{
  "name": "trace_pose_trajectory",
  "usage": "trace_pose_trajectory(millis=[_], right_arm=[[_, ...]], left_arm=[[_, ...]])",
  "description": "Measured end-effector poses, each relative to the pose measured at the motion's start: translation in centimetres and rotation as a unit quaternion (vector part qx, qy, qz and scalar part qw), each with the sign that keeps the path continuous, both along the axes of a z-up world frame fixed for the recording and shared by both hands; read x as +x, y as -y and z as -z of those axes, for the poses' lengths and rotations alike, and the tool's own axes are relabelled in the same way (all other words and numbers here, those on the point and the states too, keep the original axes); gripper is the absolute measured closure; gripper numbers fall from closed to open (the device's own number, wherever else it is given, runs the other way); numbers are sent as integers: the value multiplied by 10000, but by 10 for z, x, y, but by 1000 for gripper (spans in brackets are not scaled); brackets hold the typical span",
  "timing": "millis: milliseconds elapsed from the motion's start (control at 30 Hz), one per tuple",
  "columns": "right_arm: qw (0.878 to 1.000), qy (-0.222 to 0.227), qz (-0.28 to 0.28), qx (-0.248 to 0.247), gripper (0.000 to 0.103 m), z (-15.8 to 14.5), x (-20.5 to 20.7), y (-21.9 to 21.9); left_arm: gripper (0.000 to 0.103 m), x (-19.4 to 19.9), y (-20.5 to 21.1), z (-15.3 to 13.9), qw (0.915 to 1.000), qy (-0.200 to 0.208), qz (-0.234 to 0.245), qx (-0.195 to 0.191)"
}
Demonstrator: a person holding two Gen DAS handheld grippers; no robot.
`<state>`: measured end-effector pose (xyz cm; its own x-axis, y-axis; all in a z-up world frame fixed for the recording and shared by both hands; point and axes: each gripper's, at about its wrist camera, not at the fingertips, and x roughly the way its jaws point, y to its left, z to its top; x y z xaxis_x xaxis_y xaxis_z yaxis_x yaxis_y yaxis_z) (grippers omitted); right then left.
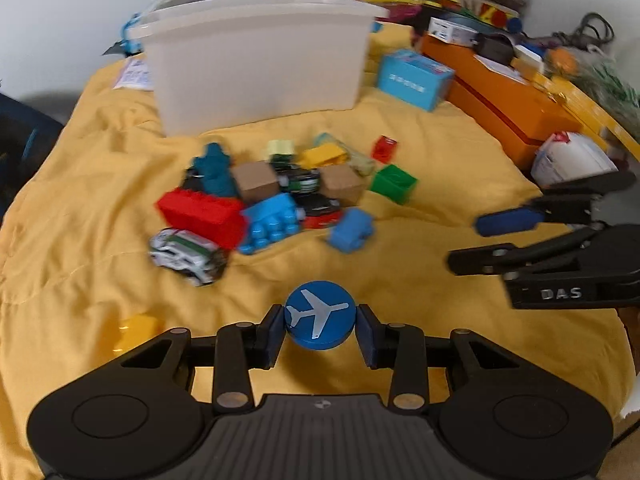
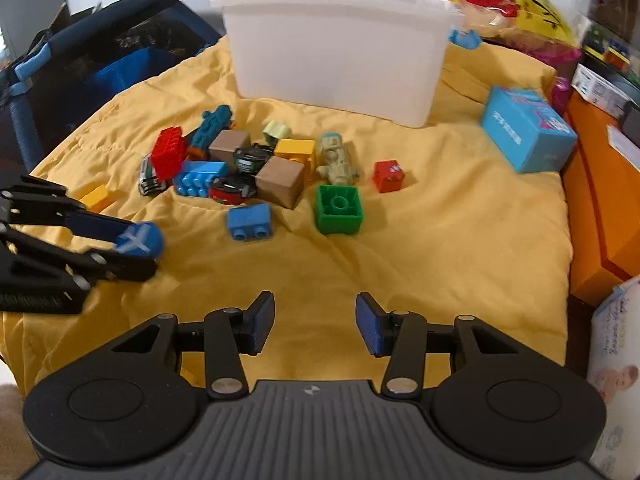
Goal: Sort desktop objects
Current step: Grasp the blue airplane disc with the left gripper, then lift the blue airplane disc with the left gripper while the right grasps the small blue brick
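Note:
My left gripper (image 1: 320, 326) is shut on a round blue disc with a white airplane (image 1: 320, 314), one pad against each side. From the right wrist view the same disc (image 2: 140, 240) sits at that gripper's tip, low at the left over the yellow cloth. My right gripper (image 2: 316, 320) is open with only cloth between its pads; it also enters the left wrist view from the right (image 1: 476, 240). A pile of toys lies beyond: a red brick (image 1: 200, 212), blue bricks (image 1: 272, 224), a green brick (image 2: 339, 209), wooden cubes (image 2: 280, 182), toy cars. A white bin (image 1: 256, 60) stands behind the pile.
A yellow cloth (image 2: 440, 240) covers the surface. A light-blue box (image 2: 528, 130) and a small red cube (image 2: 388, 176) lie right of the pile, with orange boxes (image 1: 500, 108) along the right edge. A yellow brick (image 1: 136, 330) lies near my left gripper. Clutter fills the back.

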<state>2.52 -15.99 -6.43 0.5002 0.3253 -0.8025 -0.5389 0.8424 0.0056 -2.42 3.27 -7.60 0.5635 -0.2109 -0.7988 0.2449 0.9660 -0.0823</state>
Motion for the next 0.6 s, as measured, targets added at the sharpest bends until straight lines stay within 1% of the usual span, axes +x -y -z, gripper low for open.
trace_pose_trajectory(millis=[133, 233, 300, 400, 467, 533, 600], right_arm=[[9996, 104, -243, 29, 55, -3, -2, -10], [9990, 193, -386, 107, 55, -8, -3, -19], [9987, 177, -399, 245, 55, -12, -1, -24], [9985, 262, -443, 203, 56, -14, -2, -30], [9987, 209, -405, 242, 58, -13, -1, -31], [9989, -30, -272, 383, 63, -10, 4, -28], [9985, -168, -163, 493, 63, -7, 7, -26]], left_arm=[[61, -2, 5, 17, 9998, -182, -55, 107], [60, -10, 6, 19, 9995, -41, -12, 305], [59, -11, 6, 18, 9995, -47, -28, 318], [59, -11, 7, 16, 9992, -42, 51, 395], [59, -11, 8, 15, 9991, -33, 103, 421], [59, -11, 8, 15, 9991, -33, 139, 406], [58, -11, 6, 15, 9992, -44, 161, 369]])
